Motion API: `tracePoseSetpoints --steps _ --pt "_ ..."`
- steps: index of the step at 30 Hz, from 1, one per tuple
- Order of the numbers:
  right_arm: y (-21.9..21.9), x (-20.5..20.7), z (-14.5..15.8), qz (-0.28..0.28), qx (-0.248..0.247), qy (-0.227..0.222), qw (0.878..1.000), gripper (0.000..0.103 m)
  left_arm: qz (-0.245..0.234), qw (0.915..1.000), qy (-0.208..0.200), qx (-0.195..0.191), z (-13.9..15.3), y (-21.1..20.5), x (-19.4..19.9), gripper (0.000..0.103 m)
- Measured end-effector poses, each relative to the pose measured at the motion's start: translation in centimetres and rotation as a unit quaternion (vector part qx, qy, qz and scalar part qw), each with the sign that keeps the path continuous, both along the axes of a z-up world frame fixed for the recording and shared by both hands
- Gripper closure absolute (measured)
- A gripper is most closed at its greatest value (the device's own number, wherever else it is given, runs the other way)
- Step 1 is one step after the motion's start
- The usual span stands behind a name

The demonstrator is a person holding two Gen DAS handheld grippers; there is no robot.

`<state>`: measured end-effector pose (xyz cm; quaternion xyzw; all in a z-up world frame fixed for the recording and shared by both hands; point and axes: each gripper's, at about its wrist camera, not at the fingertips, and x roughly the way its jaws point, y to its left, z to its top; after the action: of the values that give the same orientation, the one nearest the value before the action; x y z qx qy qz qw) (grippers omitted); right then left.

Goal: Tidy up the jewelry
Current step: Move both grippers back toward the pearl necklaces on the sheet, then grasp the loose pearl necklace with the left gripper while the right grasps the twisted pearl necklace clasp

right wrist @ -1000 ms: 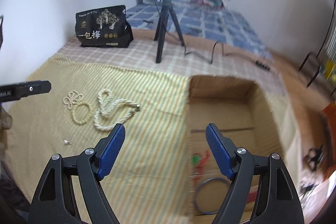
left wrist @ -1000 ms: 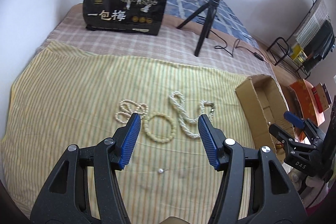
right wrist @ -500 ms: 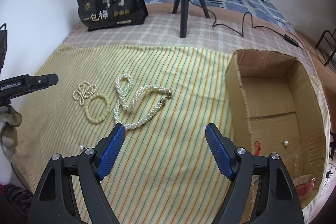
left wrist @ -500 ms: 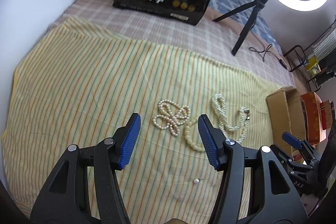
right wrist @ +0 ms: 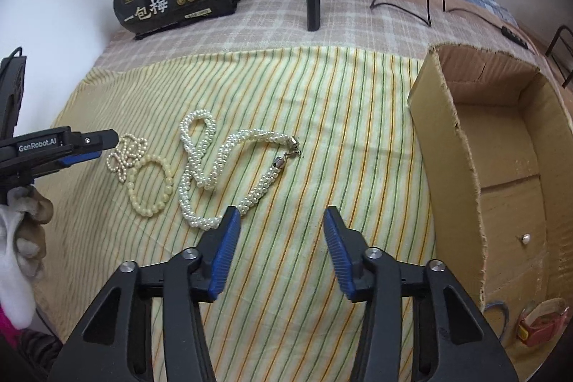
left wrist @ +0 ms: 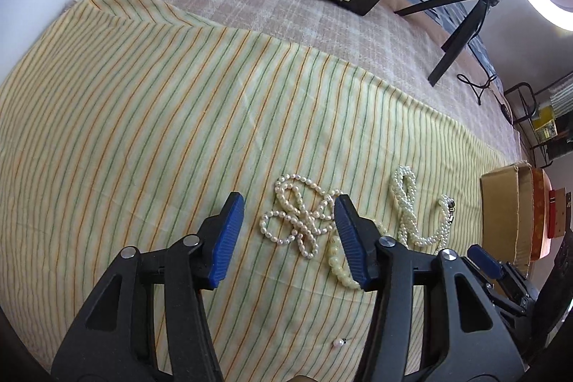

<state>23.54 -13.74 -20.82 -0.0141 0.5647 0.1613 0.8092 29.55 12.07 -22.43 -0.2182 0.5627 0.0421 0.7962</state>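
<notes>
Left gripper (left wrist: 288,233) closing over looped pearl strand (left wrist: 299,221), nothing gripped

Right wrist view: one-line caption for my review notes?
Right tool, jaws closing on nothing, above a thick pearl necklace on striped cloth, cardboard box alongside.

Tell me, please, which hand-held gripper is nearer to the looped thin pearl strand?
Left. The left hand-held gripper hangs over the looped thin pearl strand, jaws closing; the right hand-held gripper, also closing, is beyond the thick braided necklace.
</notes>
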Motion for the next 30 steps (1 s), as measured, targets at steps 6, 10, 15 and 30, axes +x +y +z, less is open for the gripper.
tracePoseSetpoints --steps 6,10,15,30 --pt "-0.3 0.8 -1.0 -0.024 0.023 0.019 0.999 0.065 -0.012 0.9999 0.005 0.010 -0.6 -0.9 0.8 0.050" --pt "0.0 1.0 -1.1 -0.026 0.025 0.020 0.999 0.067 -0.008 0.9994 0.004 0.034 -0.7 -1.1 0.9 0.056" --pt "0.3 1.2 -1.2 -0.025 0.023 0.020 0.999 0.068 -0.008 0.9991 0.006 0.042 -1.0 -1.0 1.1 0.058" --pt "2.4 1.9 -2.0 -0.019 -0.009 0.012 1.000 0.072 -0.050 0.9873 -0.015 0.150 -2.1 -3.8 1.7 0.086"
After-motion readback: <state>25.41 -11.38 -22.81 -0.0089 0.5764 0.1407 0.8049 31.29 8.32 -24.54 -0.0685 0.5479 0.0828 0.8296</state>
